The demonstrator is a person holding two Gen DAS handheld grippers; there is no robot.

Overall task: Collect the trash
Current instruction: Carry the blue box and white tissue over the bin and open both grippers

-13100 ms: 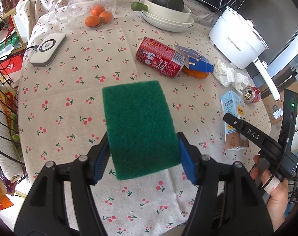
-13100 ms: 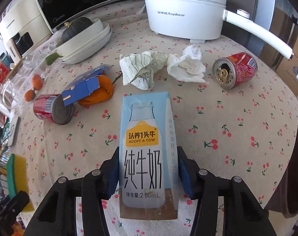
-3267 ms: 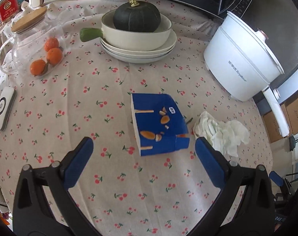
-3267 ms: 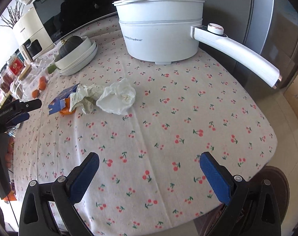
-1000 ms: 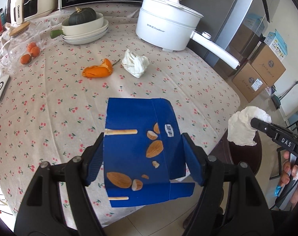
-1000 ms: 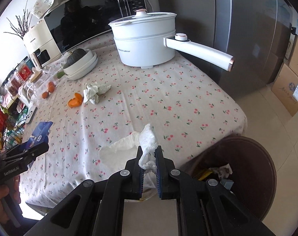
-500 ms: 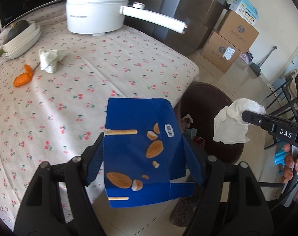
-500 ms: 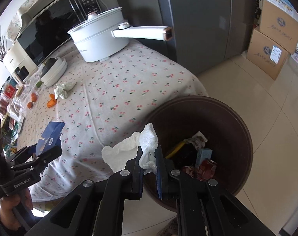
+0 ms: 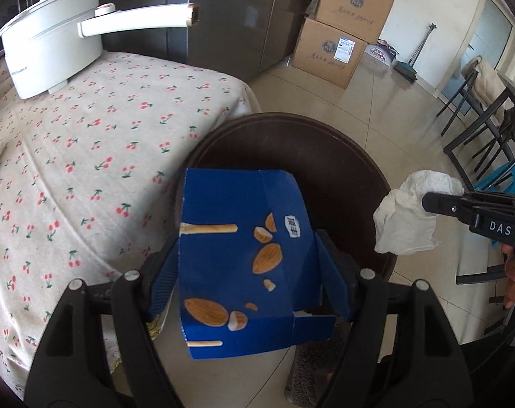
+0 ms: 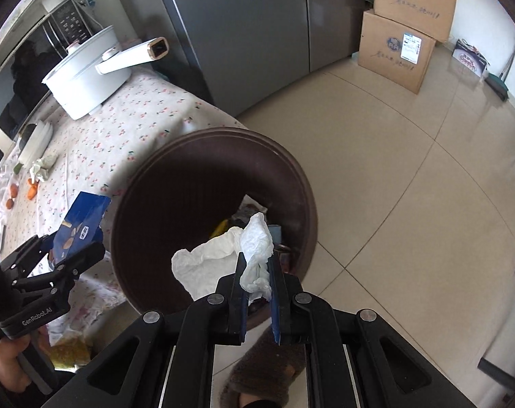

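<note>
My left gripper (image 9: pixel 247 265) is shut on a flattened blue snack box (image 9: pixel 240 251) with almond pictures and holds it over the near rim of the dark brown trash bin (image 9: pixel 342 146). My right gripper (image 10: pixel 255 265) is shut on a crumpled white tissue (image 10: pixel 230 255) and holds it above the bin (image 10: pixel 301 183), which has trash inside. The tissue (image 9: pixel 407 217) also shows at the right of the left wrist view. The blue box (image 10: pixel 80 227) shows at the left of the right wrist view.
The cherry-print tablecloth table (image 9: pixel 87 142) stands left of the bin, with a white electric pot (image 9: pixel 50 54) whose handle sticks out. Another crumpled tissue (image 10: pixel 41 166) and orange peel (image 10: pixel 31 192) lie on the table. Cardboard boxes (image 10: pixel 403 34), fridge and chairs (image 9: pixel 478 119) surround the tiled floor.
Both grippers have swung from over the table toward the bin. The blue box and the tissue now hang over the bin's opening, still held.
</note>
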